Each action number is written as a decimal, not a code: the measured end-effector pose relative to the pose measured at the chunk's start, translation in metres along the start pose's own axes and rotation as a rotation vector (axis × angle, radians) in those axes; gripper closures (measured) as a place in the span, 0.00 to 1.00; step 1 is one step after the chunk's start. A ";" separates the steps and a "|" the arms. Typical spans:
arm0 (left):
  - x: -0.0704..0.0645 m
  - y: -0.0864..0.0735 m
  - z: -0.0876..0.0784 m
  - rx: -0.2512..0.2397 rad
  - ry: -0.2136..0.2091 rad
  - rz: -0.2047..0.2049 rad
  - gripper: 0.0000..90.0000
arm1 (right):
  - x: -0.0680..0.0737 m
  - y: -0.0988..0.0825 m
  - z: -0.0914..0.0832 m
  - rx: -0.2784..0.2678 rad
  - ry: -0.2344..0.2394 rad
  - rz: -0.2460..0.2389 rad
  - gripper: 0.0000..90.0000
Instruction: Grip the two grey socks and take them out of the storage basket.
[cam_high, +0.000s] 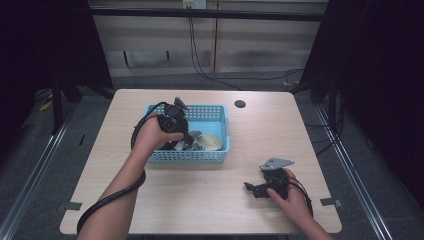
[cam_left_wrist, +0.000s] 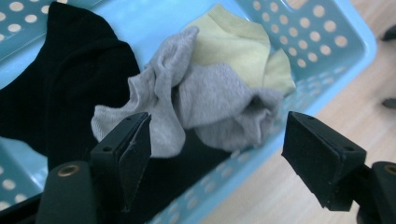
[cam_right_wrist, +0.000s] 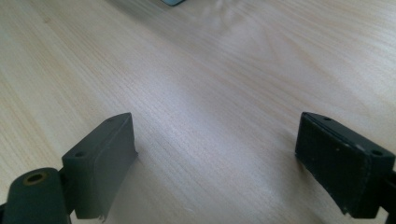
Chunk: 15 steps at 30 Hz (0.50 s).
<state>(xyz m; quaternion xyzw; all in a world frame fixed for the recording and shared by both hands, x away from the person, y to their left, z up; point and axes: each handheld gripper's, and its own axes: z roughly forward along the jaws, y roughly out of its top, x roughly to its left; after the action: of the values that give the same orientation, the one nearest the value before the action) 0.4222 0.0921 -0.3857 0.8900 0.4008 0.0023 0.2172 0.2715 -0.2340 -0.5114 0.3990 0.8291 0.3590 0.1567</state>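
Grey sock (cam_left_wrist: 205, 107) lies bunched over a black sock (cam_left_wrist: 70, 93) and a yellow one (cam_left_wrist: 233, 46) in the blue basket (cam_left_wrist: 336, 42); left gripper (cam_left_wrist: 217, 140) hovers above, jaws wide, empty. Right gripper (cam_right_wrist: 215, 158) gapes empty over bare table (cam_right_wrist: 210, 70).

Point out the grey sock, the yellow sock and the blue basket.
grey sock (cam_left_wrist: 212, 100): left gripper view, its crumpled middle.
yellow sock (cam_left_wrist: 231, 44): left gripper view, below its cuff.
blue basket (cam_high: 187, 156): high view, its near perforated wall.

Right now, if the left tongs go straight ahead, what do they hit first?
Most likely the grey sock in the blue basket. The left tongs stand open above it, though depth is unclear.
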 end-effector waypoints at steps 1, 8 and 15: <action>0.000 0.001 0.004 0.001 -0.001 -0.005 0.26 | 0.000 0.000 0.000 -0.002 0.000 -0.001 0.13; 0.007 0.003 0.023 -0.002 0.006 -0.040 0.27 | 0.000 0.000 0.000 0.000 0.000 -0.001 0.13; 0.023 0.003 0.028 -0.021 0.037 -0.100 0.30 | 0.000 0.000 0.000 0.000 -0.001 -0.001 0.13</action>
<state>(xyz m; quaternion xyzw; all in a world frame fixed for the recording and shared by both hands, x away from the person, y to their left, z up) 0.4452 0.0961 -0.4143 0.8664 0.4486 0.0123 0.2191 0.2715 -0.2340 -0.5114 0.3987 0.8292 0.3589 0.1570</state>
